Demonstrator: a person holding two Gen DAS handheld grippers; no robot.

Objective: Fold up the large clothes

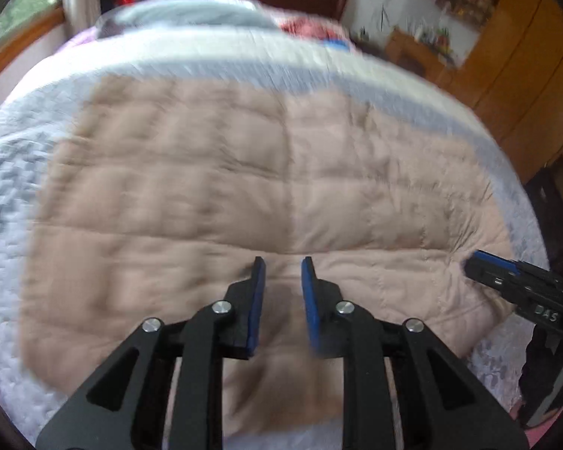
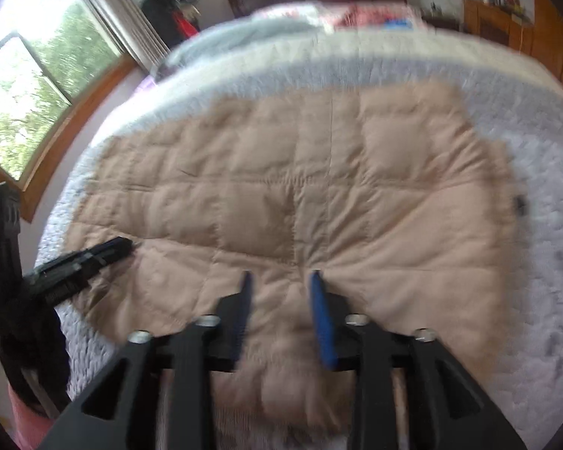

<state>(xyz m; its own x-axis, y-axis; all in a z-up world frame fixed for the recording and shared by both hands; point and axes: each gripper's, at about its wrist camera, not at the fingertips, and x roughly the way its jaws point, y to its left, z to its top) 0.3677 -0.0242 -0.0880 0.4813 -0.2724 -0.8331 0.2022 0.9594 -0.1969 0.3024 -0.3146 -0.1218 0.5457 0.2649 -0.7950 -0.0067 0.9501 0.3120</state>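
A large beige quilted garment lies spread on the bed; it also shows in the right wrist view. My left gripper is over the garment's near edge, its blue-padded jaws apart with fabric between them; a firm hold is unclear. My right gripper is also over the near edge, jaws apart around puckered fabric. Each gripper shows in the other's view: the right one at the garment's right side, the left one at its left side.
The bed has a pale lavender quilted bedspread, with pillows and bedding at the head. A window is to the left, a wooden cabinet to the right. Both views are motion-blurred.
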